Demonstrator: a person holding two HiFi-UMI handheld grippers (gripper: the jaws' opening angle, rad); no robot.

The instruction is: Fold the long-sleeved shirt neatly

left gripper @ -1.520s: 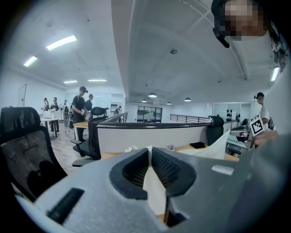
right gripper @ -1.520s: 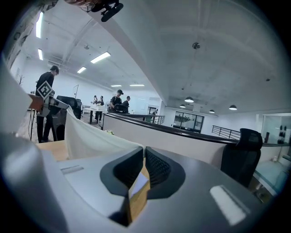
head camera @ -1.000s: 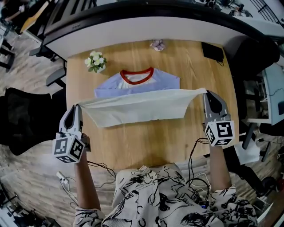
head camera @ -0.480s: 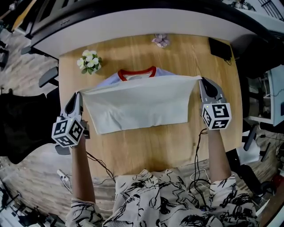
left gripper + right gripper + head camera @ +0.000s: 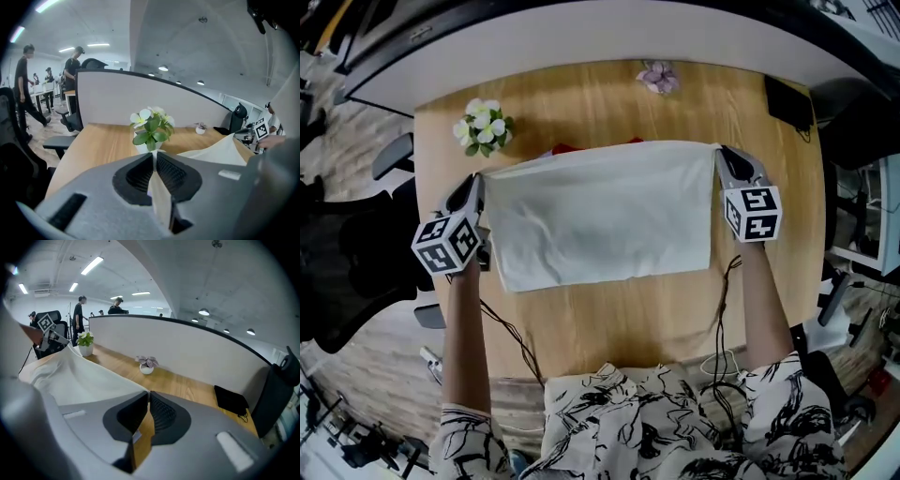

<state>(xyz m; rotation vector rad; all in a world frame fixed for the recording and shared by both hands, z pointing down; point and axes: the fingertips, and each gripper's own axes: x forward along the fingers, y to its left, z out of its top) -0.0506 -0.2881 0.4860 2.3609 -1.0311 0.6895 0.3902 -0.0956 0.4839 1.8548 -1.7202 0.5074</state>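
Head view: a wooden worktop (image 5: 619, 314) fills the middle. Upper left, a small pot of white flowers (image 5: 483, 127) with green leaves. Top centre, a tiny pot with a purplish plant (image 5: 658, 77). A flat black thing (image 5: 791, 97) sits upper right. The shirt (image 5: 600, 216) is spread across the centre, its cream body doubled over so only a sliver of red collar pokes out at the top edge. It's pretty smooth, just soft creases. The left hand-held gripper (image 5: 477, 181) pinches its upper left corner and the right hand-held gripper (image 5: 721, 153) pinches the upper right.

Left gripper view: the left hand-held gripper (image 5: 153, 158) is clamped tight on a strip of cream fabric. The shirt (image 5: 220, 149) runs off to the right. The flower pot (image 5: 151, 130) is dead ahead.

Right gripper view: the right hand-held gripper (image 5: 147, 395) is squeezed closed on the fabric edge. The shirt (image 5: 79, 380) billows lower left. The purplish plant's white pot (image 5: 146, 365) sits mid-frame and the flowers (image 5: 85, 344) are at left.
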